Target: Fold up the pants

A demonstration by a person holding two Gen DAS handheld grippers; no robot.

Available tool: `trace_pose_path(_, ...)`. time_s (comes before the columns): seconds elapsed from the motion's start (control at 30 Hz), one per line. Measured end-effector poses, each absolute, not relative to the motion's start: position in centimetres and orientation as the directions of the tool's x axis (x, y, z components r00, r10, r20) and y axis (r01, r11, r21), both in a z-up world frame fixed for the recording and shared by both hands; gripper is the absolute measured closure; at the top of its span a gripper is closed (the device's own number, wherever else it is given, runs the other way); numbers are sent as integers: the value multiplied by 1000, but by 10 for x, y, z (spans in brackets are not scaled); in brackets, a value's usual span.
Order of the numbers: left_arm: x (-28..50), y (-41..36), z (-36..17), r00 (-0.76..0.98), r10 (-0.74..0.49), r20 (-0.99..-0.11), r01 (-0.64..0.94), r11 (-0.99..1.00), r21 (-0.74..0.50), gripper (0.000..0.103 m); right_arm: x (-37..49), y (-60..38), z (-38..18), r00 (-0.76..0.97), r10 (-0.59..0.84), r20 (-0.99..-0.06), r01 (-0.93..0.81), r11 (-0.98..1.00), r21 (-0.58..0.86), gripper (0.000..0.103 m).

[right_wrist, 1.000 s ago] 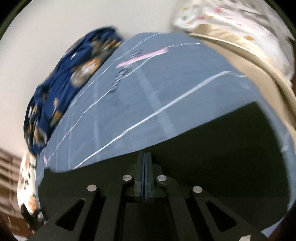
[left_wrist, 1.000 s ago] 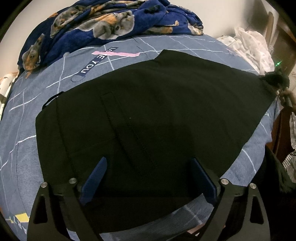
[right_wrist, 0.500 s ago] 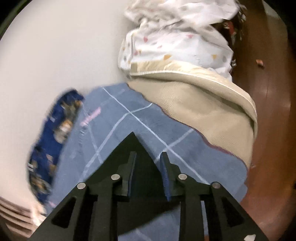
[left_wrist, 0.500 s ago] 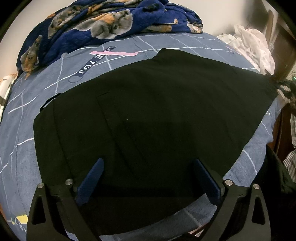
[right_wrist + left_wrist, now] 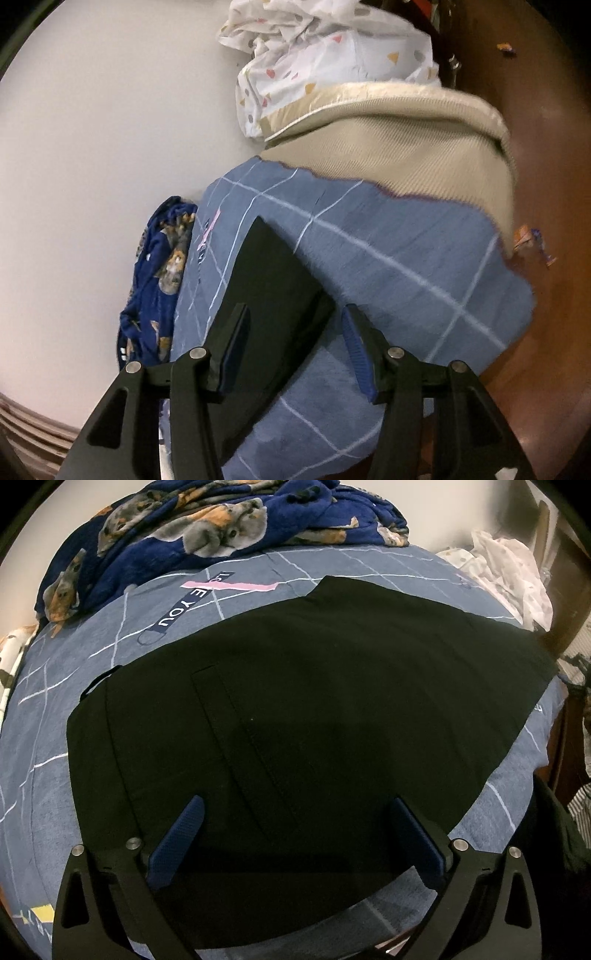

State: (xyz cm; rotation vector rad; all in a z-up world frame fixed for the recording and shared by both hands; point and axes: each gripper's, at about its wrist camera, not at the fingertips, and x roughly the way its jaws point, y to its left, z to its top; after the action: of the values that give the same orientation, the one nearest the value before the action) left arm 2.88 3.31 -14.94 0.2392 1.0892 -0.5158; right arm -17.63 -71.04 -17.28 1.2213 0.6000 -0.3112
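The black pants (image 5: pixel 303 709) lie flat and folded on the blue checked bedsheet (image 5: pixel 44 746). My left gripper (image 5: pixel 295 812) is open and empty, hovering over the near edge of the pants. In the right wrist view a corner of the pants (image 5: pixel 269 280) lies on the sheet (image 5: pixel 406 288). My right gripper (image 5: pixel 295 325) is open and empty, its jaws apart just above that corner, not touching it.
A dark blue dog-print blanket (image 5: pixel 207 524) is heaped at the far side of the bed, also in the right wrist view (image 5: pixel 162 266). White patterned cloth (image 5: pixel 332 48) and a beige mattress edge (image 5: pixel 406 147) sit at the bed's end. Brown floor (image 5: pixel 546 184) lies beyond.
My right gripper went from shut to open and pulled back from the pants, swinging toward the bed's end. My left gripper stayed open and drifted slightly over the pants.
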Motion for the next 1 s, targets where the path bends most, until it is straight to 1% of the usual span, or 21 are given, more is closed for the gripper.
trace_pose_path(0.17,30,34,-149,356,-281,-891,501,862,-71,3,-170,-704,-170,830,130,-543,488,305,818,46)
trace_pose_path(0.27,30,33,-149,359,-276,-892,498,865,-67,3,-163,-698,-167,831,159,-534,467,324,823,45)
trace_pose_path(0.37,30,33,-149,367,-273,-889,491,869,-64,3,-154,-695,-173,825,200,-529,451,332,829,42)
trace_pose_path(0.57,29,36,-148,373,-271,-887,478,876,-66,3,-142,-695,-173,825,160,-542,469,342,814,42)
trace_pose_path(0.63,29,36,-146,376,-264,-889,473,879,-61,3,-137,-696,-172,812,139,-566,495,348,796,58)
trace_pose_path(0.67,30,36,-146,377,-260,-889,469,881,-59,3,-133,-696,-172,787,129,-603,527,366,767,81)
trace_pose_path(0.7,30,38,-144,384,-255,-888,459,887,-56,3,-129,-695,-174,755,127,-643,561,381,735,90)
trace_pose_path(0.8,31,45,-134,431,-238,-871,416,908,-43,3,-128,-696,-174,743,135,-655,571,383,726,90)
trace_pose_path(0.87,32,51,-125,456,-249,-854,392,918,-58,3,-126,-689,-163,741,121,-661,565,419,710,90)
trace_pose_path(0.93,32,56,-114,482,-267,-834,372,925,-81,3,-123,-677,-146,766,127,-631,524,446,726,90)
trace_pose_path(1.0,33,56,-106,497,-273,-824,367,926,-85,3,-114,-663,-127,773,130,-620,494,491,718,90)
